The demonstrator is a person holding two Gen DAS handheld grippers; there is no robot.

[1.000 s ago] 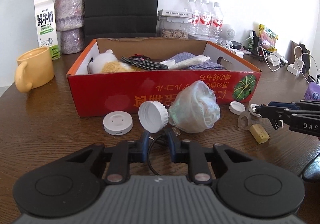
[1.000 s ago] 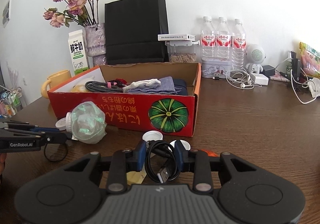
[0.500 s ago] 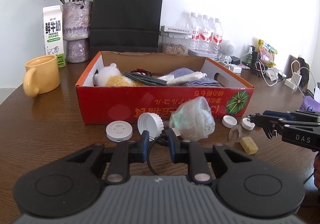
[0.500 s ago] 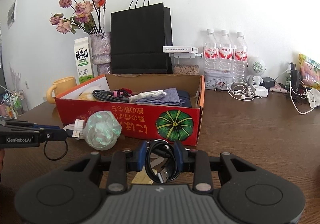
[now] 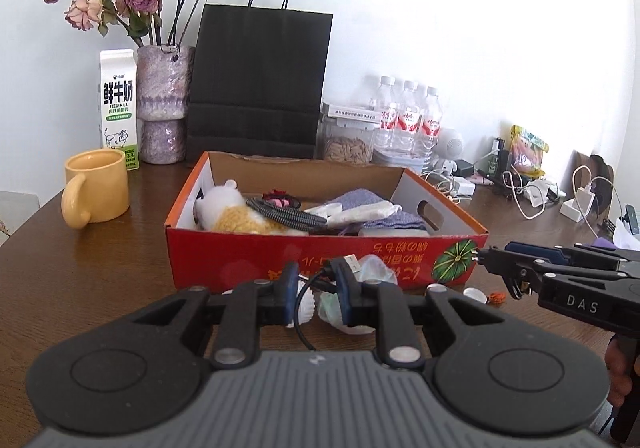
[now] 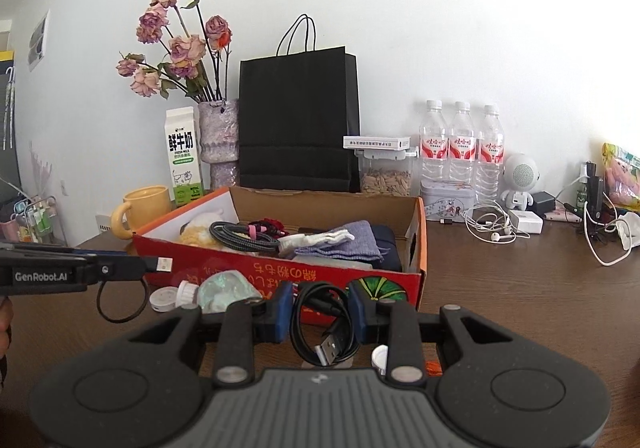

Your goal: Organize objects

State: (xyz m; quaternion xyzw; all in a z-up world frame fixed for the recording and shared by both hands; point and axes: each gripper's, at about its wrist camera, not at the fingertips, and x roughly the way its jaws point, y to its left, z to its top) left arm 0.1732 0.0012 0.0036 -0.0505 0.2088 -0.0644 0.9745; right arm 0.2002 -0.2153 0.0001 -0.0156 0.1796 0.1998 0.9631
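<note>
A red cardboard box (image 5: 280, 252) (image 6: 416, 244) sits mid-table and holds a plush toy (image 5: 228, 210), a braided cable (image 5: 288, 214) and folded cloths (image 6: 340, 244). My left gripper (image 5: 318, 282) (image 6: 160, 266) is shut on a black USB cable (image 5: 304, 308) and holds it above the table, in front of the box. My right gripper (image 6: 320, 306) (image 5: 480, 254) is shut on a coiled black USB cable (image 6: 324, 328), raised near the box's front right corner. A crumpled plastic bag (image 6: 224, 288) and white caps (image 6: 164, 298) lie on the table by the box front.
A yellow mug (image 5: 98, 186), milk carton (image 5: 118, 108), flower vase (image 5: 164, 104) and black paper bag (image 5: 260, 84) stand behind the box. Water bottles (image 6: 462, 144), a seed container (image 6: 386, 172), chargers and earphones (image 6: 492, 224) crowd the back right.
Both grippers have risen with their cables, so the box now sits lower in both views. The left cable's USB plug now shows at the fingertips.
</note>
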